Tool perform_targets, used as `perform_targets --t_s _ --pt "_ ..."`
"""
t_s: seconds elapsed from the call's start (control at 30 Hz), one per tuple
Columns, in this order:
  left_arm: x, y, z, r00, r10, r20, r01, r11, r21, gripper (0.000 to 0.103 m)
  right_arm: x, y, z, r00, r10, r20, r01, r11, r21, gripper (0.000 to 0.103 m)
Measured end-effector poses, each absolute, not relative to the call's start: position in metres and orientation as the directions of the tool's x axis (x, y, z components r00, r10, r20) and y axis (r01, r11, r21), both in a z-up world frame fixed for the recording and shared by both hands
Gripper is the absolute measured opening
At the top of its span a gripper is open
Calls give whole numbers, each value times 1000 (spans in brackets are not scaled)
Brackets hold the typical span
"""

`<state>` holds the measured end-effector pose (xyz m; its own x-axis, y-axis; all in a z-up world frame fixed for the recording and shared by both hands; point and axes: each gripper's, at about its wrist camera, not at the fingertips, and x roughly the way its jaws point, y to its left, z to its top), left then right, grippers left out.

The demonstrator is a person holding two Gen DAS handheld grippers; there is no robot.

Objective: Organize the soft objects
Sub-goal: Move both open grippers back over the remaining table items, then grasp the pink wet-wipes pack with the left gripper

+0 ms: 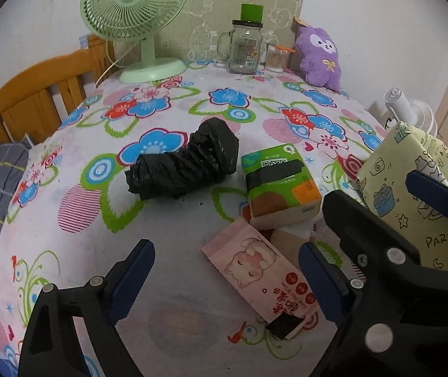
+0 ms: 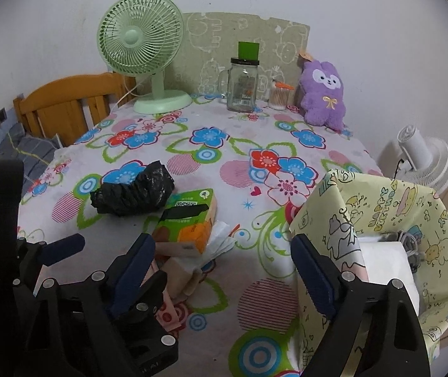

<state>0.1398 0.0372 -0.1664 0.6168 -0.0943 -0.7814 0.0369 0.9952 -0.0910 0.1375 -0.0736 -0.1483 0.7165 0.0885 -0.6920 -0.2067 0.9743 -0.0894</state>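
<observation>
Crinkled black plastic bag roll [image 1: 183, 161]

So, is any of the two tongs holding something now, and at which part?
Nothing is held. The left tongs stand open above the pink wipes pack; the right tongs stand open beside the yellow fabric bin.

On the tabletop [image 2: 230, 163], back row L to R: fan [image 2: 142, 59], glass jar [image 2: 241, 86], swab tub [image 2: 279, 95], plush toy [image 2: 324, 94]. Mid-table, a plastic bag roll [image 1: 186, 163] lies just L of the tissue pack [image 1: 279, 185]; a wipes packet [image 1: 264, 279] sits in front of it. Fabric bin [image 2: 412, 216] at R edge; chair [image 2: 67, 103] behind L.
</observation>
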Motion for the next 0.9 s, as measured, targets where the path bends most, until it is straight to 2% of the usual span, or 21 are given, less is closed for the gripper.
perform_targets --t_s 0.17,0.4,0.57,0.8,0.9 --pt "141 42 -167 605 -105 -789 18 993 -117 89 138 -70 -145 722 115 -683 -235 968 -85 82" --pt "142 40 -172 596 -101 -796 31 994 -103 86 147 -70 -158 673 144 -725 -240 970 -30 81" --pt "144 36 -176 586 -122 -801 36 991 -126 79 154 -74 -169 636 166 -754 -235 972 15 81" --pt "147 31 -179 580 -136 -803 64 990 -122 54 160 -75 -179 606 177 -776 -236 971 37 80" --pt "147 31 -179 584 -136 -800 81 991 -109 49 161 -73 -181 599 183 -779 -243 969 41 80"
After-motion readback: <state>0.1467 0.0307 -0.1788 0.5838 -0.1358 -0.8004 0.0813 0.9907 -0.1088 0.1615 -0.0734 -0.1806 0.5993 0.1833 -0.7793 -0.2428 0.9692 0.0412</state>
